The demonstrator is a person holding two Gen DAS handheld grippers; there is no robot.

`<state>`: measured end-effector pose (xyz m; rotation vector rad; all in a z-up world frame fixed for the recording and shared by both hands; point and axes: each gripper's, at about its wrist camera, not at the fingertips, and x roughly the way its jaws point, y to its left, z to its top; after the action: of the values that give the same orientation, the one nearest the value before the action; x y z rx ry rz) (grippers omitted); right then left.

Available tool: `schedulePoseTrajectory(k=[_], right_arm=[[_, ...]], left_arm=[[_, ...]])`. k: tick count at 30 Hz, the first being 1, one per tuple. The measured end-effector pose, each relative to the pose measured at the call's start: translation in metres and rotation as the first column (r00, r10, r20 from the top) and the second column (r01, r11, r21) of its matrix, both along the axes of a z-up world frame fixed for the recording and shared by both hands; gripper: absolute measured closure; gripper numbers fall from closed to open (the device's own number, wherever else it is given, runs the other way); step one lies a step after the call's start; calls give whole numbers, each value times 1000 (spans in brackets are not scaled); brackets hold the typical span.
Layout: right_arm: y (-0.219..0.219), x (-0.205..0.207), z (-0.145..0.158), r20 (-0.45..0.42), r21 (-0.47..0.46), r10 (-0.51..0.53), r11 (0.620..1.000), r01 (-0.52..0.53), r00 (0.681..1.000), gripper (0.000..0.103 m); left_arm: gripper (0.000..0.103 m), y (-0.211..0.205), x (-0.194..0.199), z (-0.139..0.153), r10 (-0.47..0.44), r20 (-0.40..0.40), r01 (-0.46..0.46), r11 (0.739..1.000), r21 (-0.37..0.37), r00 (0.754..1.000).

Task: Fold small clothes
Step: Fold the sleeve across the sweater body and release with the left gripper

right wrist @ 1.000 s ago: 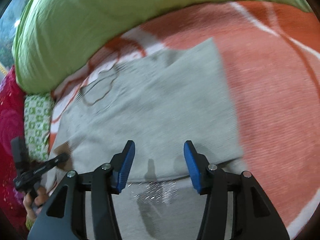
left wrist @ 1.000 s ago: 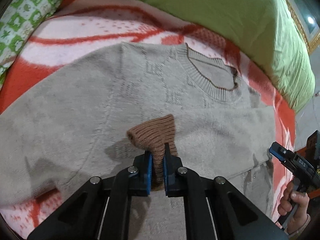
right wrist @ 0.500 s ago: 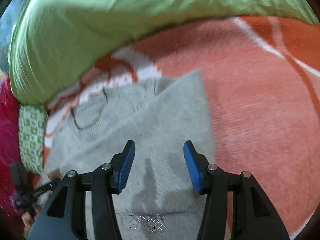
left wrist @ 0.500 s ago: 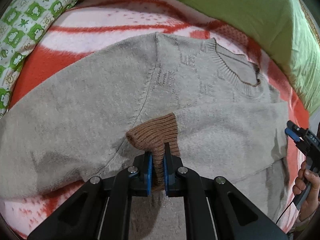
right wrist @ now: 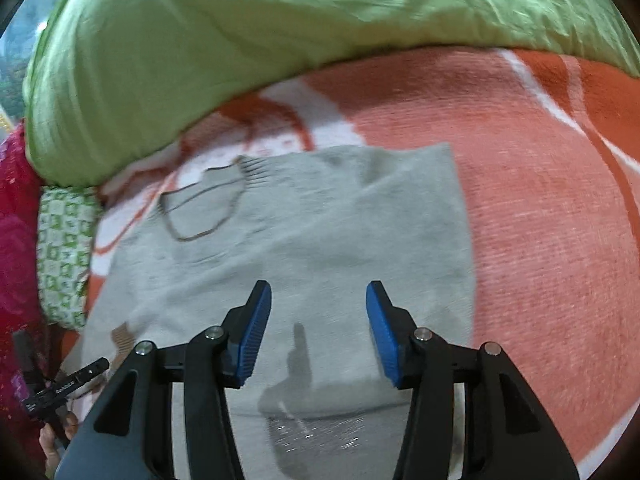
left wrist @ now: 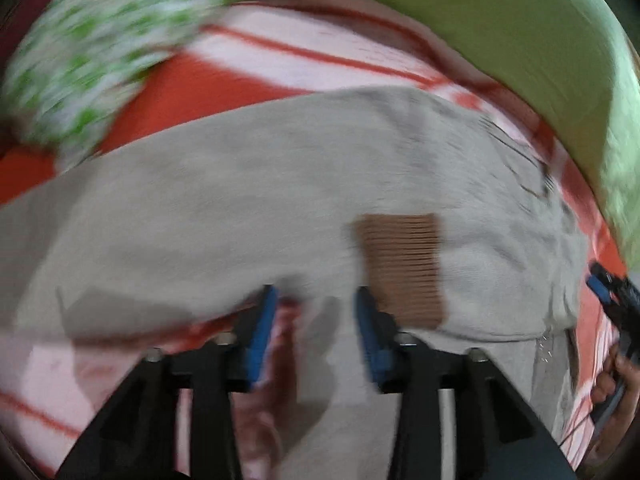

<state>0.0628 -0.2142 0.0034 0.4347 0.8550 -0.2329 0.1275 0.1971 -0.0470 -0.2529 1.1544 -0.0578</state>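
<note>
Grey knit sweater [right wrist: 304, 248] lay flat on the red/white blanket [right wrist: 540, 208], collar [right wrist: 208, 204] far-left in the right wrist view. Looked soft, light, floppy; would drape and prob stretch if dragged, not slippery. Left gripper [left wrist: 316, 320] jaws had just been opening, nothing between them now; brown cuff [left wrist: 400, 264] lay dropped on the body, just right of it. Right gripper [right wrist: 318, 320] spread, empty, over the mid body. Best grab pts imo: hem corners or shoulder seams, pinch both layers. Right edge straight, lots of bare blanket beyond. Far side tight: green duvet [right wrist: 240, 40] close to collar; checked pillow [right wrist: 64, 248] crowded the left.
</note>
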Motion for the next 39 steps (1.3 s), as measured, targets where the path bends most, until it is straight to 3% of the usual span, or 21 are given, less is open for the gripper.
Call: schedulePoseTrajectory(k=[4, 7, 9, 11, 12, 17, 20, 22, 23, 26, 29, 31, 35, 39], right_arm=[[21, 1, -6, -14, 17, 46, 999, -46, 999, 52], [36, -2, -14, -36, 32, 70, 997, -69, 997, 52], [49, -2, -20, -51, 41, 85, 996, -83, 995, 52], [58, 2, -24, -62, 49, 99, 994, -96, 993, 52], [62, 3, -25, -66, 51, 104, 994, -100, 992, 52], [90, 10, -23, -70, 47, 156, 987, -153, 985, 52], [102, 11, -18, -57, 48, 181, 983, -178, 982, 52], [107, 11, -16, -54, 41, 188, 982, -186, 981, 52], [109, 11, -16, -54, 36, 191, 981, -189, 980, 52], [110, 8, -15, -50, 37, 194, 981, -192, 980, 52], [107, 2, -14, -46, 41, 196, 980, -194, 980, 52], [101, -4, -15, -42, 46, 188, 981, -186, 981, 53], [85, -15, -16, -31, 73, 161, 985, -158, 987, 63], [67, -27, -14, -16, 91, 140, 986, -138, 990, 72]], left_arm=[[38, 72, -33, -1, 210, -37, -211, 977, -9, 977], [37, 136, -61, -12, 396, -94, -399, 917, -21, 914], [38, 180, -80, -24, 501, -133, -511, 859, -45, 855], [39, 204, -89, -28, 538, -133, -553, 823, -132, 832], [39, 218, -92, -27, 570, -123, -583, 792, -179, 812], [39, 254, -94, -20, 668, -109, -675, 712, -192, 736], [50, 261, -86, -21, 690, -93, -695, 700, -167, 718], [69, 269, -77, -22, 702, -70, -704, 697, -137, 708], [73, 275, -71, -23, 707, -67, -709, 694, -127, 704], [87, 277, -68, -22, 703, -42, -702, 702, -121, 710], [97, 267, -68, -14, 670, -10, -667, 737, -108, 742], [98, 254, -66, -4, 629, 28, -626, 776, -74, 777], [98, 188, -48, 37, 470, 154, -476, 879, 6, 869], [99, 103, -24, 73, 266, 246, -273, 962, -5, 932]])
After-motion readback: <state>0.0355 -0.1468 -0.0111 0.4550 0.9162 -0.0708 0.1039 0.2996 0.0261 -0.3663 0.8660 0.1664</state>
